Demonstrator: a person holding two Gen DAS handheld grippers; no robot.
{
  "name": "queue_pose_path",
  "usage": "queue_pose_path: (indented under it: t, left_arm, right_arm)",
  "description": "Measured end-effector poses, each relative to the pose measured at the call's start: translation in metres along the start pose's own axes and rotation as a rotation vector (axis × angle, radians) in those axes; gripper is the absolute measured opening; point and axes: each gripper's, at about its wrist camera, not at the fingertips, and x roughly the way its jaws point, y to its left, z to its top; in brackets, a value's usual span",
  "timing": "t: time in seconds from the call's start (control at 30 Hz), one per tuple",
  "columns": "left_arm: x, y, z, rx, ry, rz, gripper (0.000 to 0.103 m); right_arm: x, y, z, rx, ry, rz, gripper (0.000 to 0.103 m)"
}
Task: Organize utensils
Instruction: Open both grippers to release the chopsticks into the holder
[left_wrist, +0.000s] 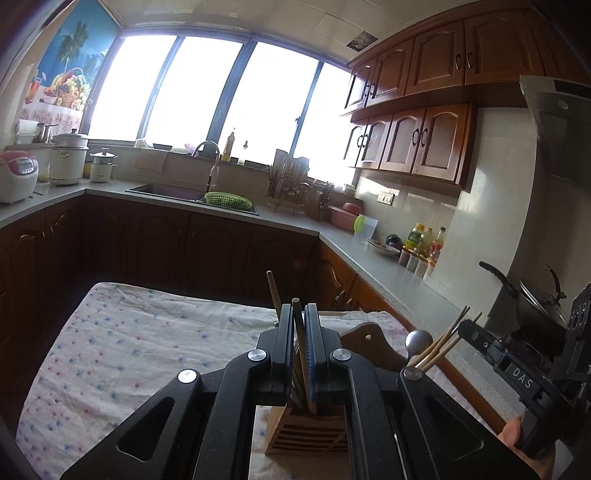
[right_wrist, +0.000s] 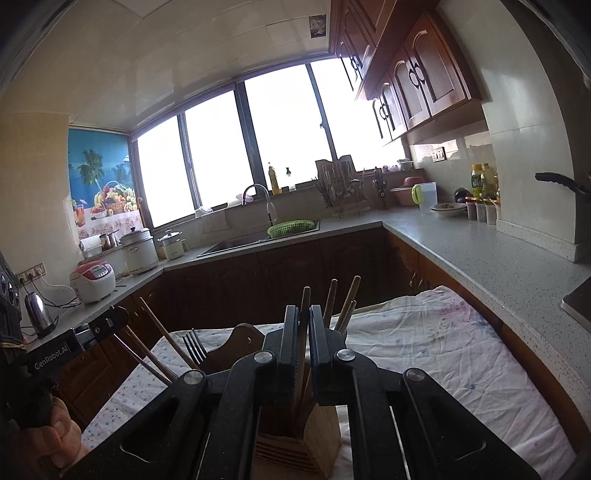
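Here the left gripper (left_wrist: 298, 314) is clamped on a thin wooden chopstick (left_wrist: 302, 354) above the slatted wooden utensil holder (left_wrist: 306, 430); the right gripper (right_wrist: 303, 317) is clamped on another brown wooden chopstick (right_wrist: 303, 332). Readable writing: "DAS" at lower right of the left view, "GenRobot.AI" at lower left of the right view.

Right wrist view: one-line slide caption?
Right tool shut on a wooden chopstick standing in the slatted wooden utensil holder on a floral tablecloth, kitchen beyond.

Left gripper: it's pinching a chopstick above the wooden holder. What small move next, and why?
Probably lower the left gripper a little, then open: its fingers are shut on a chopstick whose lower end already sits in the wooden holder, so only seating and release remain.
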Motion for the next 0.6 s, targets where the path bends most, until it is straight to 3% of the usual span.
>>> queue_pose_path:
  t: [0.43,0.53,0.6]
  left_arm:
    - [-0.012,0.005,0.003,0.000,0.026,0.002,0.005]
    - [-0.014,0.005,0.009,-0.012,0.031,-0.016,0.006]
    - [-0.019,0.005,0.014,-0.011,0.020,-0.019,0.020]
  right_arm:
    - [0.001,-0.003,0.005,0.018,0.039,-0.002,0.006]
    - [0.003,-0.004,0.004,0.030,0.054,0.003,0.010]
    - [0.002,-0.006,0.004,0.045,0.059,0.003,0.010]
